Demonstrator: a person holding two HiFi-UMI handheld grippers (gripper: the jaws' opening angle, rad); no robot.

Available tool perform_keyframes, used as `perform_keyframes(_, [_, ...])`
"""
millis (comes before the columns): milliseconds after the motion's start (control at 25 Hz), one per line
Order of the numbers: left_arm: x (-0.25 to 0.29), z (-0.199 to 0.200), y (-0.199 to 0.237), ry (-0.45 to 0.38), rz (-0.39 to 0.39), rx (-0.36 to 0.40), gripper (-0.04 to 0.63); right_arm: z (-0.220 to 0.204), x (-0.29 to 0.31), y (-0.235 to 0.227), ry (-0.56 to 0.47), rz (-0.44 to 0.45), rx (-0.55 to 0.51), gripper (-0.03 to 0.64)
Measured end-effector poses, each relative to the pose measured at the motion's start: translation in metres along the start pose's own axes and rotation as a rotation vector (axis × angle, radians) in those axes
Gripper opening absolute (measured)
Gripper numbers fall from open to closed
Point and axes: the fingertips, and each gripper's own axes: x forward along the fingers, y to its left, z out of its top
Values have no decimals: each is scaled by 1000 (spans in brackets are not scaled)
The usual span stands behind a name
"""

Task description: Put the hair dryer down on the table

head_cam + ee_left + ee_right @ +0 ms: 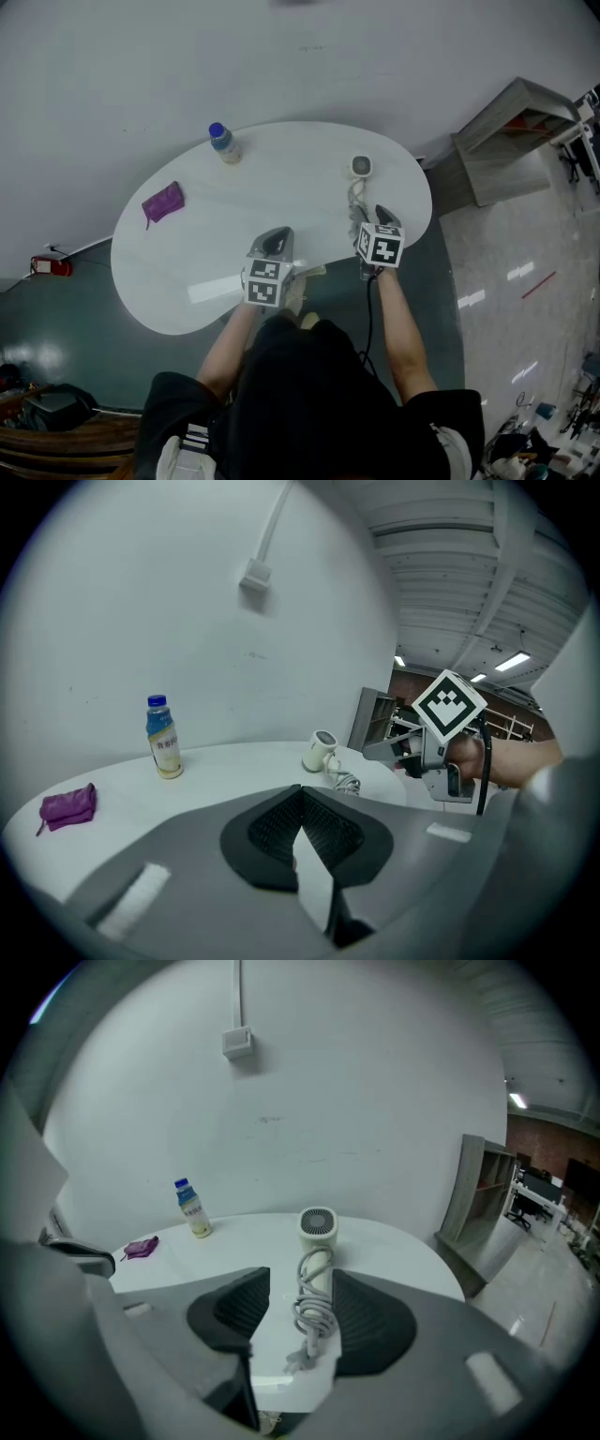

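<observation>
The white hair dryer [361, 167] lies on the white oval table [187, 281] at its far right, its grey cord [356, 199] trailing toward me. In the right gripper view the hair dryer [318, 1227] and its coiled cord [314, 1316] rest on the tabletop and show through the gap of my right gripper [300, 1302]. That gripper is open, and its pads touch nothing. In the head view my right gripper [382, 217] hovers just near of the cord. My left gripper [276, 239] hangs over the table's near edge, shut and empty [301, 803].
A plastic bottle with a blue cap [224, 143] stands at the table's far side. A purple pouch [163, 202] lies at the left. A grey shelf unit [511, 141] stands right of the table, against the wall. A red object [52, 266] lies on the floor at left.
</observation>
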Motion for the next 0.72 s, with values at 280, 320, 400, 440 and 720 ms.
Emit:
perform_keyframes(280, [-27, 20, -22, -75, 3, 22, 6, 12, -56, 11, -133, 19, -7, 144])
perform_keyframes(320, [-32, 24, -25, -89, 3, 24, 6, 13, -64, 13, -152, 21, -9, 132])
perform_keyframes(400, [-42, 33, -31, -119, 5, 27, 6, 15, -81, 17, -188, 26, -14, 116])
perform_keyframes(440, [-47, 37, -34, -132, 6, 30, 6, 15, -89, 20, -206, 31, -18, 109])
perform_keyframes(720, [-82, 51, -52, -192, 5, 46, 6, 19, -144, 38, -324, 91, -21, 90])
